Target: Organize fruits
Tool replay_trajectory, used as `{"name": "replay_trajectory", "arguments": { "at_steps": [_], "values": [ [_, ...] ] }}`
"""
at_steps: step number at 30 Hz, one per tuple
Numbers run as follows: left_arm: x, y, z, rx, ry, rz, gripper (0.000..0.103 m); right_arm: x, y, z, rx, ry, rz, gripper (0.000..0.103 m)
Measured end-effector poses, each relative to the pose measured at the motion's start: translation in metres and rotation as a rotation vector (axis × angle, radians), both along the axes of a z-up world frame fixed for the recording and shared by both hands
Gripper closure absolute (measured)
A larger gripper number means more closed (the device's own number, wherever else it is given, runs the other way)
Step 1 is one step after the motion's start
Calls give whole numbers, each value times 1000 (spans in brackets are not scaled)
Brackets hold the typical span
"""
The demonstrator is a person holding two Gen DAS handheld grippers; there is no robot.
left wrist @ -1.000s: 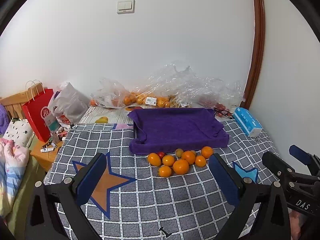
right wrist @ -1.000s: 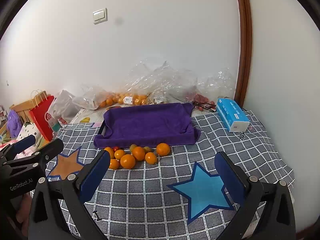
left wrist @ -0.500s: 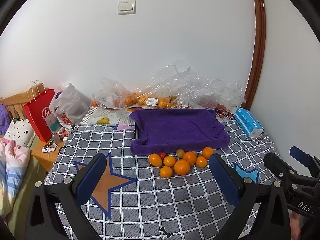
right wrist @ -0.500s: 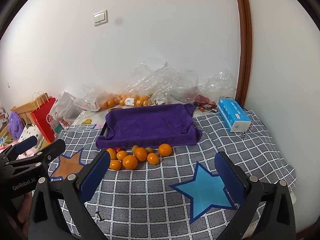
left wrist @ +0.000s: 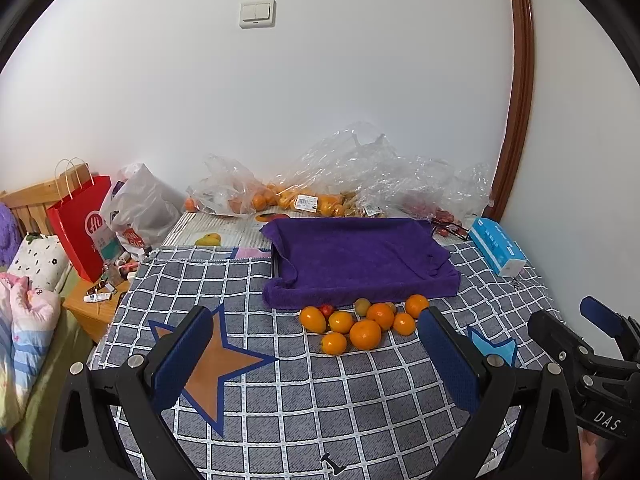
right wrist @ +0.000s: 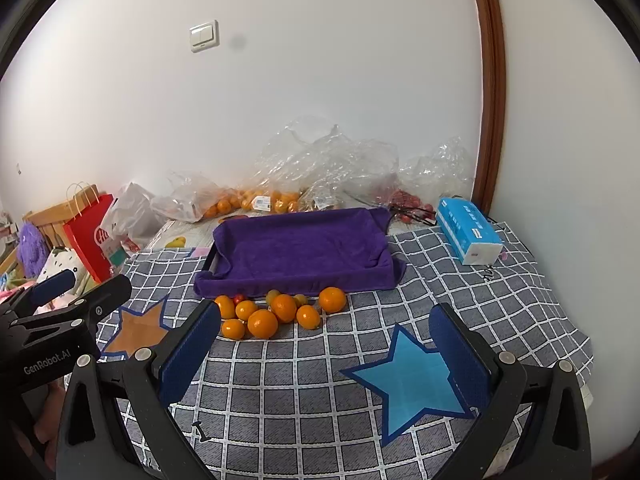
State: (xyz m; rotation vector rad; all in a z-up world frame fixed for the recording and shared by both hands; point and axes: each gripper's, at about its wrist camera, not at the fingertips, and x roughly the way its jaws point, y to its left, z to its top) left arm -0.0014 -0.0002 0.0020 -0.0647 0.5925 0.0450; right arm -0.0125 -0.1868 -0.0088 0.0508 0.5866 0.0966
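Both tongs, left (left wrist: 316, 356) and right (right wrist: 326, 348), have edged nearer the oranges (left wrist: 362, 326), spread wide, empty.

A grey checked cover (right wrist: 304, 392) with an orange star (left wrist: 216, 364) and a blue star (right wrist: 416, 380) lies over the bed. On it rest a tray wrapped in a purple towel (right wrist: 300, 252), a cluster of oranges (right wrist: 276, 314) just before the tray, and a blue tissue pack (right wrist: 468, 236) at the right.
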Motion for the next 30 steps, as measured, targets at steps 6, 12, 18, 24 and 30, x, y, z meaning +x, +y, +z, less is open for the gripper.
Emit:
{"name": "replay_trajectory", "arguments": {
  "at_steps": [6, 12, 18, 24, 30],
  "values": [
    [2, 0, 1, -1, -2, 1, 0, 0, 0, 2, 4, -4, 2, 0],
    [1, 2, 1, -5, -4, 4, 0, 0, 2, 2, 3, -2, 6, 0],
    [-1, 3, 1, -5, -2, 3, 0, 0, 4, 0, -2, -1, 12, 0],
    [0, 4, 2, -12, -1, 7, 0, 0, 5, 0, -5, -2, 15, 0],
    [1, 5, 2, -12, -4, 8, 0, -1, 5, 0, -2, -8, 14, 0]
  ]
}}
